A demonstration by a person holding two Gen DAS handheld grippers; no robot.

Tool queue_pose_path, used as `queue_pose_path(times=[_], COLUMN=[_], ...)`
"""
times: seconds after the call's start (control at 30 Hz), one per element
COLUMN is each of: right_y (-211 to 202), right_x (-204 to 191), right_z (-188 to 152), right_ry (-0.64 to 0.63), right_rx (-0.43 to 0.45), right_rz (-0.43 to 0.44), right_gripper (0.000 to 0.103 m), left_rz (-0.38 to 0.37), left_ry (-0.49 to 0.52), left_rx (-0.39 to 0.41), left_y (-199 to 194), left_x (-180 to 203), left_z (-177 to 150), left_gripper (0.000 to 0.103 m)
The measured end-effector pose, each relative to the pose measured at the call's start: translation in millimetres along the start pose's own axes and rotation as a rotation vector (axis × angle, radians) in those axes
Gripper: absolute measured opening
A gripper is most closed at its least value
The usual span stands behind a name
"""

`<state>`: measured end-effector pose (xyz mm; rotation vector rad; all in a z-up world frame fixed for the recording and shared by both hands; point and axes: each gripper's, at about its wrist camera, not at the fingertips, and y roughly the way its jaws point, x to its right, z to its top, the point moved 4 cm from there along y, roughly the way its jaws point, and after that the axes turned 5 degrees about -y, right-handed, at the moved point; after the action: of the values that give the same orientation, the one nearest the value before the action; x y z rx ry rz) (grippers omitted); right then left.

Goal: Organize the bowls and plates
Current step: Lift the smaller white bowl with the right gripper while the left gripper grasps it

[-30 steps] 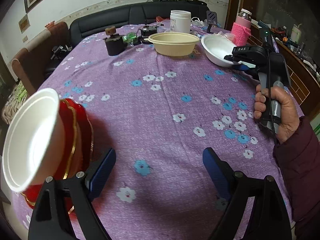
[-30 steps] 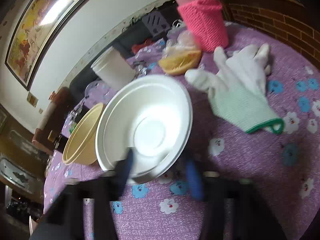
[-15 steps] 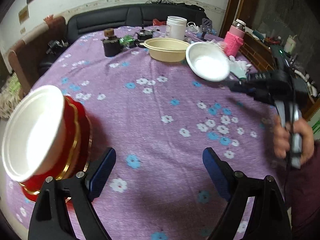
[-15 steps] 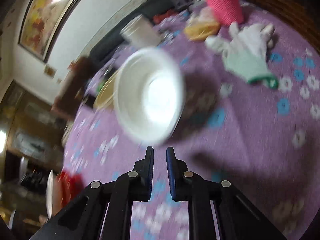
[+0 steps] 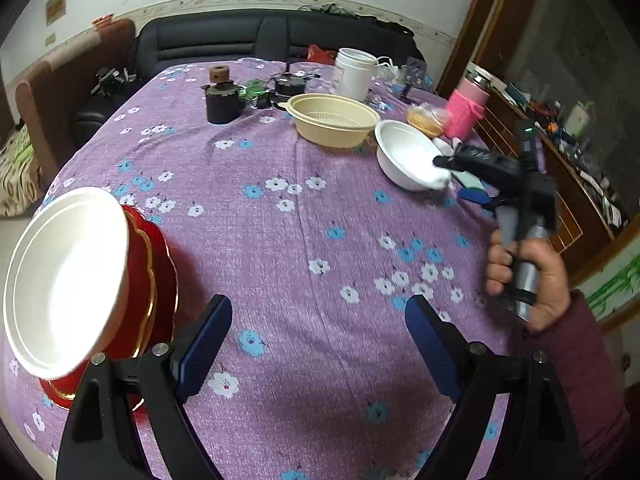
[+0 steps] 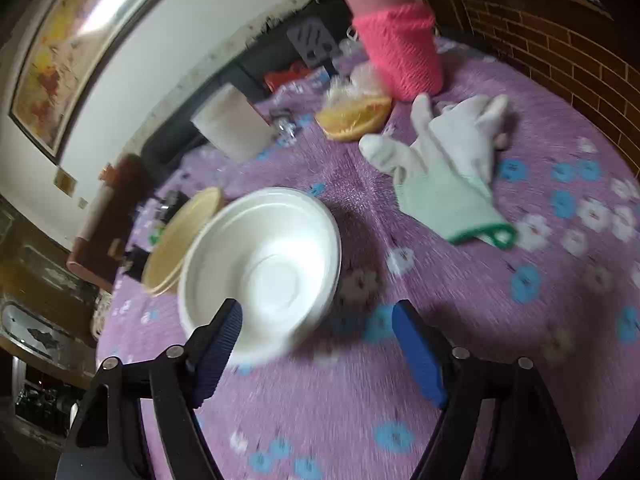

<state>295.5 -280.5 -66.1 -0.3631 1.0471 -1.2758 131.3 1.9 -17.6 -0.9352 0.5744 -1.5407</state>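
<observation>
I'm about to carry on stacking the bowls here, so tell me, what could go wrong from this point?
1. The right gripper has its jaws opening around the white bowl; its left pad overlaps the rim, so pulling away may drag or tip the bowl.
2. The white bowl sits right beside the yellow bowl and near the glove; a sweep could knock them.
3. The white dish on the red plates stands near the table edge and might slide off.

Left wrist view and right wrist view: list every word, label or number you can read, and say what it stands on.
None can be read.
White lettering on the right gripper, jaws opening with the white bowl rim between them: blurred.
Label on the white jar: too small.
Wall plaque: too small.
</observation>
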Motion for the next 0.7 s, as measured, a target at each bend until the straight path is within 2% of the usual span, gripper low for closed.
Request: queue_pose_path(times=[0.03, 0.1, 0.13, 0.17, 0.27, 0.47, 0.53, 0.7], right_y=[10.3, 26.4, 32.6, 37.4, 34.9, 3.3, -6.6, -18.9], right_x=[1.8, 3.7, 4.1, 4.3, 0.9, -12.2, -17.1, -25.0], right_z=[4.4, 9.2, 9.8, 8.1, -1.5, -44.6, -63.4, -96.8], right_ry=[0.006, 0.034, 0.055, 0.075, 0.064, -0.041, -0.098, -0.184], right_rx=[-0.017, -0.053, -0.075, -0.102, -0.148, -0.296, -0.359, -0.416], right_rz=[-0.011, 0.002, 0.029, 0.067, 0.132, 0.254, 0.262, 0.234], right_gripper=[0.069, 0.044, 0.022, 0.016, 0.011, 0.010, 0.010, 0.012], left_rz=[0.004, 0.010, 0.013, 0.016, 0.014, -0.031, -0.037, -0.047], left_ry=[-0.011, -0.024, -0.030, -0.036, -0.054, -0.091, -0.088, -0.091], left_rx=[-0.001, -0.006, -0.011, -0.018, -0.040, -0.094, -0.107, -0.170], left_y=[1.3, 4.7, 7.0, 9.9, 20.4, 46.3, 55.9, 86.2], left_x=[-1.9, -5.0, -6.8, -8.5, -12.9, -10.2, -6.5, 0.9], left_z=[2.0, 3.7, 4.1, 4.8, 8.5, 17.9, 19.8, 18.9], left_gripper=[0.088, 0.088, 0.088, 0.088, 0.088, 0.088, 0.088, 0.088])
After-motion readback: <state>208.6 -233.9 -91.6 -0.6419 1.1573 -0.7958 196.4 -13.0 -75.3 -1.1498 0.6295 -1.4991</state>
